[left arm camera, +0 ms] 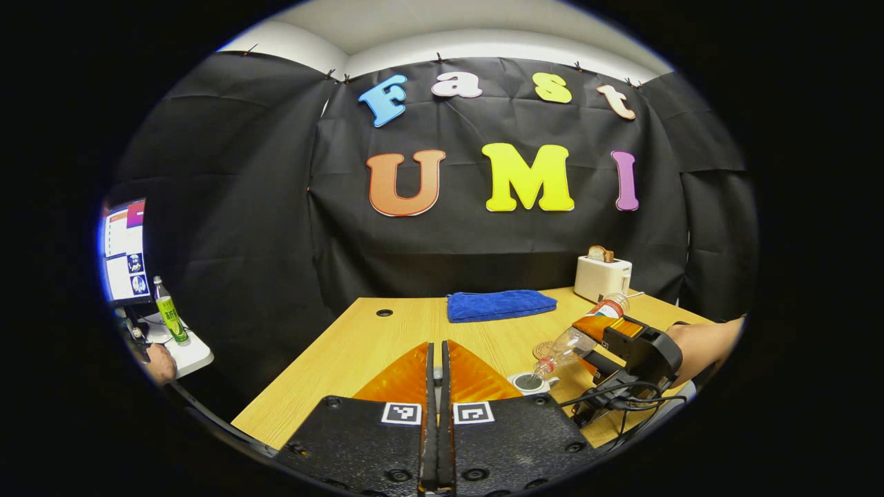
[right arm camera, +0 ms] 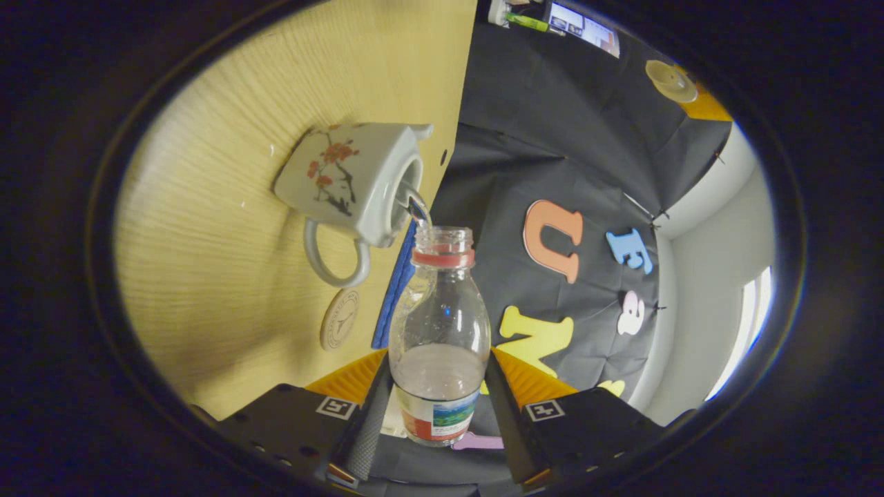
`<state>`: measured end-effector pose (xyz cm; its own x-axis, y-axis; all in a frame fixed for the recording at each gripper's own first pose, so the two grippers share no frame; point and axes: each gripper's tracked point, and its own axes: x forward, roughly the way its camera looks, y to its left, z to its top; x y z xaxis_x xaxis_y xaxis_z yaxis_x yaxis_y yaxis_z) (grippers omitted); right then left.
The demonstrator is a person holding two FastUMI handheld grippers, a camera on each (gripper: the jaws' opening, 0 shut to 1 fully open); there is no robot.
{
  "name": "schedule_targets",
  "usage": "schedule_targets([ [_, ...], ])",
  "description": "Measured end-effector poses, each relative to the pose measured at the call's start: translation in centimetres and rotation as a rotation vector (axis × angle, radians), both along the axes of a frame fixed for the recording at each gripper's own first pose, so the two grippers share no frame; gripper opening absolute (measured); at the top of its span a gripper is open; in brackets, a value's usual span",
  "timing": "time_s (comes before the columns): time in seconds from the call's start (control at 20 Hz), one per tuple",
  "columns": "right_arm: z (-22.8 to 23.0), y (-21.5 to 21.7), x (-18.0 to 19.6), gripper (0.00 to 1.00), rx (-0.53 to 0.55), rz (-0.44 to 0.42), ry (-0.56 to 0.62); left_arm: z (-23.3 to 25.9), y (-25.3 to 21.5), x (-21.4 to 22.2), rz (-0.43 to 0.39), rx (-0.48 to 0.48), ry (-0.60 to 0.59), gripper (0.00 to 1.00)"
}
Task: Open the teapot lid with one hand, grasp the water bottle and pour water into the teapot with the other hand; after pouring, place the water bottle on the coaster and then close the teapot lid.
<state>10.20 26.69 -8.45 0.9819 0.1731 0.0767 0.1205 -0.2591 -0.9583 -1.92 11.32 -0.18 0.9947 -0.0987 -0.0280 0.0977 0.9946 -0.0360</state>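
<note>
Over the surface (right arm camera: 207, 207), the right tool (right arm camera: 435, 407), clamped on the tilted water bottle (right arm camera: 440, 331), pours into the open teapot (right arm camera: 352, 183) (left tool (left arm camera: 436, 386) closed together); the mouth should be kept above the opening.

White teapot (right arm camera: 352, 183) with red blossoms on dark branches. Clear bottle (right arm camera: 440, 331), red neck ring, red-white-blue-green label. Light wood-grain table (left arm camera: 359, 345). Blue towel (left arm camera: 501, 304) near the far edge. Cream toaster (left arm camera: 602, 277) by the far right corner. Tan round coaster (right arm camera: 340, 319) with dark emblem.
</note>
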Motion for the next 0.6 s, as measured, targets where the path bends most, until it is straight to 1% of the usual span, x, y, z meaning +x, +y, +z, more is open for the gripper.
schedule_targets([
  [0.05,-0.1,0.0,0.1,0.73,-0.005,0.0,0.001,-0.1,0.0,0.0,-0.002,0.0,0.001,0.03],
  [0.1,-0.2,0.1,0.2,0.75,-0.013,0.001,0.0,0.0,0.0,0.0,-0.004,0.001,0.001,0.03],
  [0.15,0.1,0.1,0.2,0.75,-0.02,0.003,-0.003,0.0,0.0,0.0,-0.004,0.001,0.001,0.03],
  [0.2,0.3,0.2,0.1,0.73,-0.031,0.007,-0.016,0.0,0.0,0.0,-0.004,0.001,0.001,0.03],
  [0.3,0.8,0.4,0.0,0.73,-0.051,0.014,-0.031,-0.1,0.0,0.0,-0.005,0.005,0.002,0.03],
  [0.35,0.8,0.4,-0.1,0.71,-0.054,0.018,-0.038,-0.2,-0.1,0.1,-0.006,0.007,0.005,0.03],
  [0.5,1.3,0.9,-0.7,0.73,-0.089,0.048,-0.082,-0.4,-0.1,0.2,-0.001,0.013,0.009,0.03],
  [0.55,1.7,1.1,-0.8,0.75,-0.102,0.055,-0.097,-0.2,0.0,0.1,0.002,0.012,0.008,0.03],
  [0.6,1.7,1.0,-0.8,0.73,-0.113,0.058,-0.102,-0.2,-0.1,0.1,0.0,0.011,0.007,0.03],
])
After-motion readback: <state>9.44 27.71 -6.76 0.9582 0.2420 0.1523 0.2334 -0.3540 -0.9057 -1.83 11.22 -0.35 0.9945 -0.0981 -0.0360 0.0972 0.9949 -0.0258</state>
